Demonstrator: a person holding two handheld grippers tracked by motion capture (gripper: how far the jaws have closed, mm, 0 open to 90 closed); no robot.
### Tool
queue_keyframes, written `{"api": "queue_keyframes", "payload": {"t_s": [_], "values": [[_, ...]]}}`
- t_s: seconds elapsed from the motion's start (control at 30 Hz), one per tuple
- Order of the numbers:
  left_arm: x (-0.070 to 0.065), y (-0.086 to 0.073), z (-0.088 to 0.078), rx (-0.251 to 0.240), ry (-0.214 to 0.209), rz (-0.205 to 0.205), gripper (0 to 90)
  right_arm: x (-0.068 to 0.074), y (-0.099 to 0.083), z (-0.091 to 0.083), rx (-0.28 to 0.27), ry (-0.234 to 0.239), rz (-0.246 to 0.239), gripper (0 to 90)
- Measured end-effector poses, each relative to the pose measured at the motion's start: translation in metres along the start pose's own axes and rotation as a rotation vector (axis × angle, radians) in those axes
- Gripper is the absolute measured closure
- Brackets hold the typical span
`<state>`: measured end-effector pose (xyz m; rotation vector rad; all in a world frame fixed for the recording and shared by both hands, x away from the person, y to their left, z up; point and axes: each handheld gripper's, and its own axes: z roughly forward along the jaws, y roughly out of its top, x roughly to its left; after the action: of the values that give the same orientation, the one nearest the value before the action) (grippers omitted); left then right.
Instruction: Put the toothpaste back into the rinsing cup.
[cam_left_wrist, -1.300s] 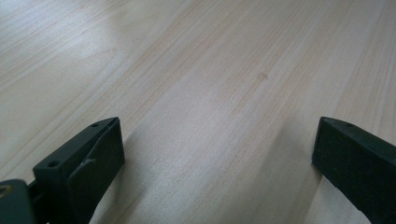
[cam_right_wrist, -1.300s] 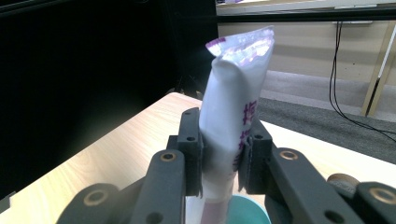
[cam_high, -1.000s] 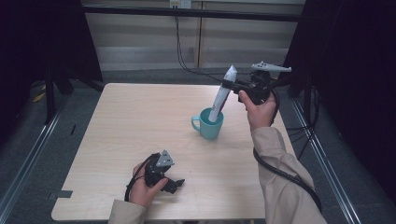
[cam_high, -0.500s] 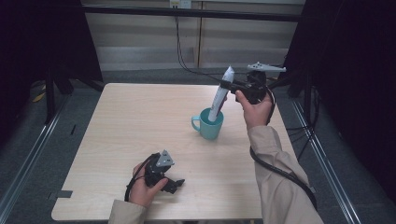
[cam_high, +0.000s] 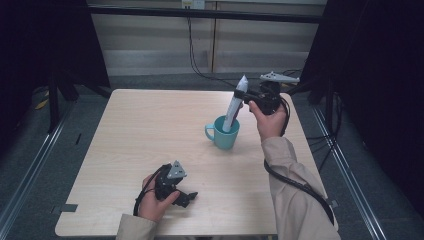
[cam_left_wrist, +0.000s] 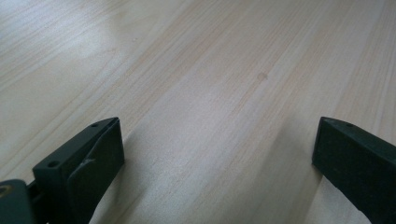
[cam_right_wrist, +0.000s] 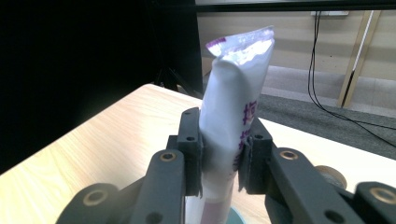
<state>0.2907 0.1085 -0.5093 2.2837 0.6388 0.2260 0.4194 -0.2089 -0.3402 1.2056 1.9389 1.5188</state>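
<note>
While the left gripper (cam_high: 186, 196) is rested on the table (cam_high: 150, 130) at seven o'clock with jaws held wide apart and nothing between them, a white tube (cam_high: 234, 106) is clamped in the right gripper (cam_right_wrist: 219, 154), its lower end inside the teal mug (cam_high: 223, 133) at three o'clock.

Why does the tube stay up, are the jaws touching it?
Touching. In the right gripper view the right gripper has both jaws pressed into the white tube, denting its sides, above the teal mug.
</note>
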Motion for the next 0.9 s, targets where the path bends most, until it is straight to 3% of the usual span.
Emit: {"api": "queue_keyframes", "payload": {"t_s": [0.9], "values": [[0.0, 0.0, 0.0, -0.006, 0.002, -0.002, 1.8, -0.006, -0.028, 0.015, 0.04, -0.062, -0.044, 73.2]]}}
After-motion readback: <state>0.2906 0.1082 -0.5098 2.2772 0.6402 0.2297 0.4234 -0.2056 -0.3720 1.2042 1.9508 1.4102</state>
